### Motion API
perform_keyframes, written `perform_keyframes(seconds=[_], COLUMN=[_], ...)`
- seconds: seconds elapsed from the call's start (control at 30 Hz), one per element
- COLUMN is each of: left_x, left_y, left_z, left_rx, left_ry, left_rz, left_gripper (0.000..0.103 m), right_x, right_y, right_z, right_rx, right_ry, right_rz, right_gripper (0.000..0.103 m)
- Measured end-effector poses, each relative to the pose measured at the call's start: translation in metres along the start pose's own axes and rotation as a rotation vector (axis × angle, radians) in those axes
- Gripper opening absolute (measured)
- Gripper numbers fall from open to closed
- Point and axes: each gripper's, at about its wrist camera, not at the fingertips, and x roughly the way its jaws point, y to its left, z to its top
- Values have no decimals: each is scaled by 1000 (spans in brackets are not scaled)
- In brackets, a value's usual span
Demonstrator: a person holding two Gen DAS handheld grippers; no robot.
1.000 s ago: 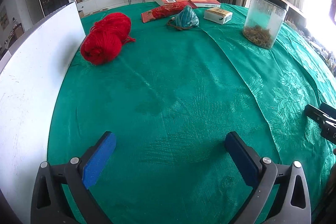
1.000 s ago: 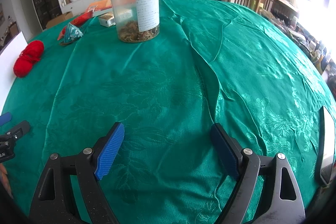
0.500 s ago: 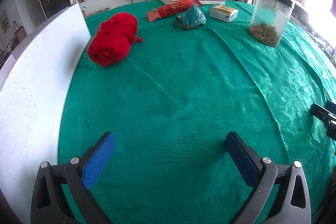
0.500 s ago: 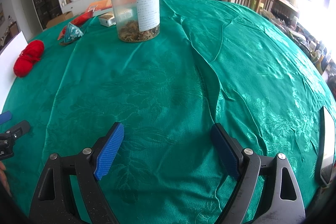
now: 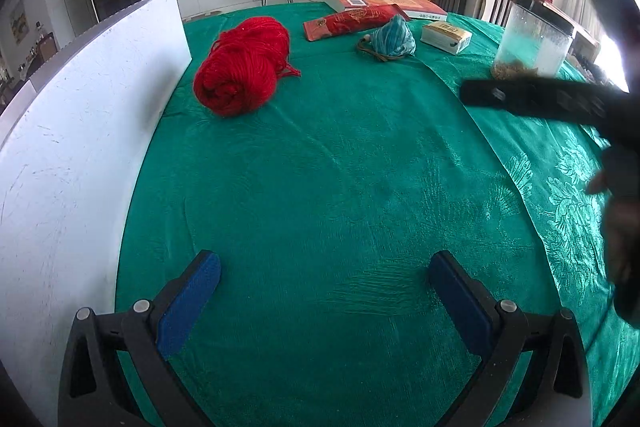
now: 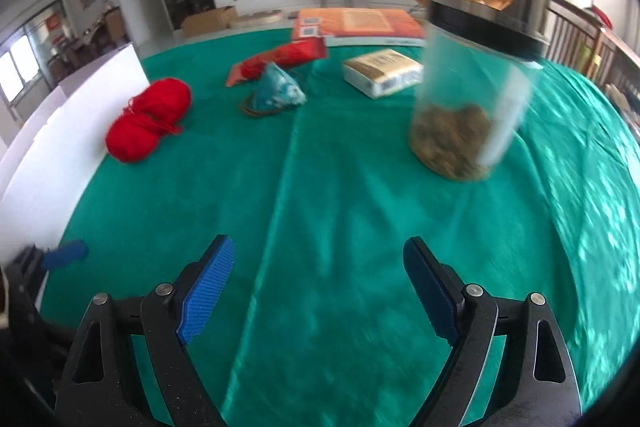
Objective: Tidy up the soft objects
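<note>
A red yarn skein [image 5: 242, 67] lies on the green tablecloth [image 5: 340, 187] at the far left, next to a white board [image 5: 80, 131]; it also shows in the right wrist view [image 6: 150, 121]. A teal fabric pouch [image 5: 392, 39] [image 6: 278, 91] and a red fabric pouch [image 5: 356, 21] [image 6: 280, 61] lie farther back. My left gripper [image 5: 326, 291] is open and empty, low over the cloth. My right gripper [image 6: 320, 283] is open and empty; it reaches in from the right in the left wrist view [image 5: 532, 99].
A clear jar [image 6: 468, 99] with a black lid and brown contents stands at the right. A small box [image 6: 382, 73] and a large orange book [image 6: 360, 27] lie at the far edge. The white board walls the table's left side.
My right gripper has swung left and forward over the table, now facing the yarn and pouches; its view is blurred. My left gripper has edged toward the red yarn.
</note>
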Motion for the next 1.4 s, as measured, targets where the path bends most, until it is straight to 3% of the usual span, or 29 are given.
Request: perform_keyframes(seconds=[0.13, 0.3, 0.4, 0.6, 0.77, 0.9, 1.07, 1.17, 1.23, 1.4], left_x=[0, 0, -1, -1, -1, -1, -1, -1, -1, -1], left_y=[0, 0, 0, 0, 1, 0, 0, 0, 0, 0], left_z=[0, 0, 0, 0, 0, 0, 0, 0, 0, 0], left_rx=[0, -1, -2, -2, -3, -7, -8, -8, -9, -10], left_ry=[0, 0, 0, 0, 0, -1, -1, -1, -1, -1], left_rz=[0, 0, 0, 0, 0, 3, 4, 4, 4, 4], left_gripper=[103, 103, 103, 103, 103, 103, 103, 103, 103, 103], right_x=[59, 103, 105, 56, -13, -61, -69, -66, -73, -100], right_y=[16, 20, 18, 0, -33, -79, -157, -189, -192, -168], right_z=[51, 88, 93, 43, -34, -86, -81, -73, -73, -106], right_rx=[-37, -17, -24, -25, -5, 46, 192, 293, 328, 300], right_ry=[31, 34, 30, 67, 85, 52, 5, -22, -41, -45], right_rz=[14, 2, -14, -20, -82, -156, -347, -332, -329, -340], right_gripper=[86, 86, 47, 46, 47, 47, 48, 54, 77, 78])
